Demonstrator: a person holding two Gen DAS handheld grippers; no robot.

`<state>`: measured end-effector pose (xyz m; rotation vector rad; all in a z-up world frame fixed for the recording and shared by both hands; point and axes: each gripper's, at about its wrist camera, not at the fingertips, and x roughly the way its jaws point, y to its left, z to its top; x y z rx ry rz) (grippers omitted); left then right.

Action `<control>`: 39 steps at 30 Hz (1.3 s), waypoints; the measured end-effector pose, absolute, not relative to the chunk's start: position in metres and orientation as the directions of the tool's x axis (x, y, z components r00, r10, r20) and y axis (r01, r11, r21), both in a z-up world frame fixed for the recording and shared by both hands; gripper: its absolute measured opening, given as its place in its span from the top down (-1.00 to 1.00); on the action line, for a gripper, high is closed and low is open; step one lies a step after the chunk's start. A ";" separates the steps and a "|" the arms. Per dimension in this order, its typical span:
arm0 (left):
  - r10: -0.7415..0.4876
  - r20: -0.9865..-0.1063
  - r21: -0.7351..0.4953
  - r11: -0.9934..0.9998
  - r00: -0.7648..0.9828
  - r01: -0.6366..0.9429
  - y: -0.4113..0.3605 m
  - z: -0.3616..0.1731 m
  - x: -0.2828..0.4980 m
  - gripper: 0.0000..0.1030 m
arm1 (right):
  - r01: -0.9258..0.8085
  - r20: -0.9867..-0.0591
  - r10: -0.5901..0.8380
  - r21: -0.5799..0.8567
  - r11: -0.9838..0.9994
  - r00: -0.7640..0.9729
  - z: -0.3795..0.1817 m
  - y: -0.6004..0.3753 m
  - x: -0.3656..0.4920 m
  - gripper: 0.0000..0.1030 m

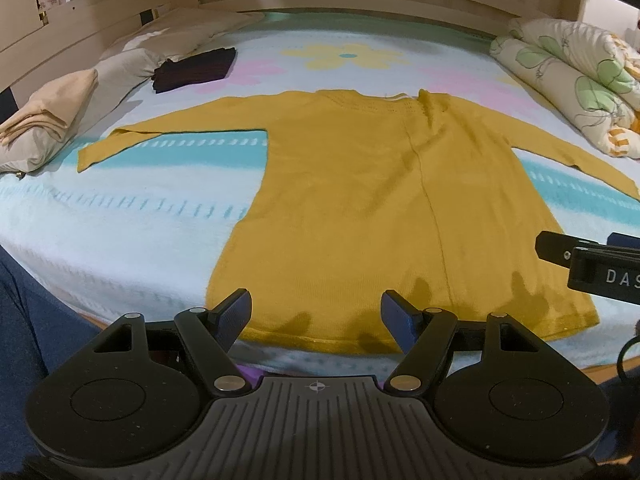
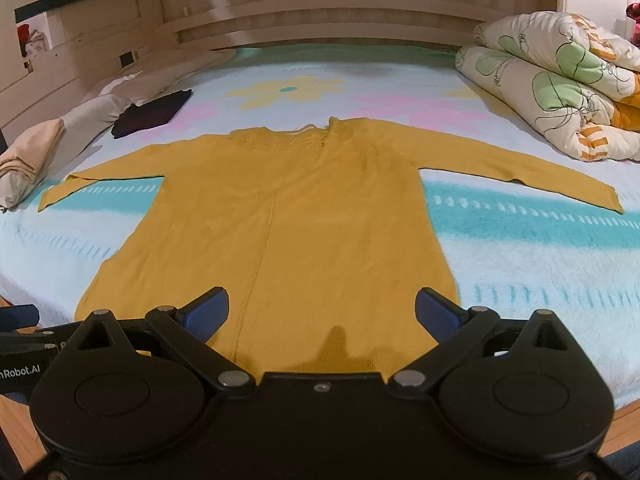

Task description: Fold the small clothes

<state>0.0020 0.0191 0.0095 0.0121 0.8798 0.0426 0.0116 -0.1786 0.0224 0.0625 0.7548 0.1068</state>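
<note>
Bedroom, wooden headboard [image 2: 320, 20] along the far side. The bed [image 2: 540, 260] is wearing a pale blue blanket with teal bands and big flower shapes. A rolled flowery quilt [image 2: 560, 92] is sitting at the far right; pillows [image 1: 52, 128] are lining the left edge, with a folded dark garment [image 1: 196, 70] lying just beside them.

The yellow sweater [image 2: 312, 220] is lying flat in the middle of the bed, hem toward the near edge, neckline [image 2: 280, 136] toward the headboard. Both sleeves are stretching straight out: left sleeve [image 1: 160, 136] toward the pillows, right sleeve [image 2: 520, 172] toward the quilt. No fold showing in it yet.

Left gripper [image 1: 316, 320] is hovering over the hem's left part, jaws spread wide, nothing between them. Right gripper [image 2: 322, 314] is hovering over the hem's right part, jaws likewise spread and holding nothing. Whether the fingers are touching the cloth, cannot tell.

Judgement: the spreading-out looks done and the first fold is about to begin. Next move probably calls for pinching a sleeve or side edge and carrying it across the body, keeping the knit smooth; soft, stretchy cloth, so a shallow pinch may slip or drag the whole sweater.
</note>
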 end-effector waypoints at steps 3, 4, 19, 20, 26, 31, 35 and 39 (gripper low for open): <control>0.041 -0.769 0.027 0.999 0.638 -0.032 0.019 0.010 0.002 -0.37 | -0.075 -0.680 0.120 0.095 0.993 0.723 0.023 -0.179 0.011 -0.95; 0.040 -0.769 0.026 0.999 0.638 -0.032 0.019 0.010 0.002 -0.37 | -0.074 -0.681 0.119 0.095 0.993 0.723 0.023 -0.178 0.012 -0.95; 0.039 -0.772 0.025 0.999 0.635 -0.032 0.018 0.009 0.002 -0.37 | -0.078 -0.685 0.121 0.093 0.993 0.719 0.022 -0.175 0.010 -0.95; 0.039 -0.772 0.024 0.999 0.634 -0.032 0.019 0.009 0.003 -0.37 | -0.079 -0.685 0.121 0.092 0.993 0.718 0.022 -0.175 0.010 -0.95; 0.037 -0.775 0.020 0.999 0.631 -0.033 0.018 0.009 0.003 -0.37 | -0.082 -0.691 0.124 0.093 0.992 0.712 0.023 -0.176 0.011 -0.95; 0.030 -0.787 0.012 0.999 0.616 -0.034 0.019 0.006 0.004 -0.37 | -0.084 -0.699 0.125 0.094 0.992 0.705 0.022 -0.176 0.013 -0.95; 0.024 -0.796 0.004 0.999 0.604 -0.034 0.020 0.003 0.005 -0.37 | -0.085 -0.703 0.127 0.094 0.992 0.699 0.022 -0.175 0.013 -0.95; 0.018 -0.800 0.001 1.000 0.600 -0.028 0.019 0.002 0.006 -0.37 | -0.082 -0.708 0.126 0.096 0.992 0.695 0.022 -0.175 0.015 -0.95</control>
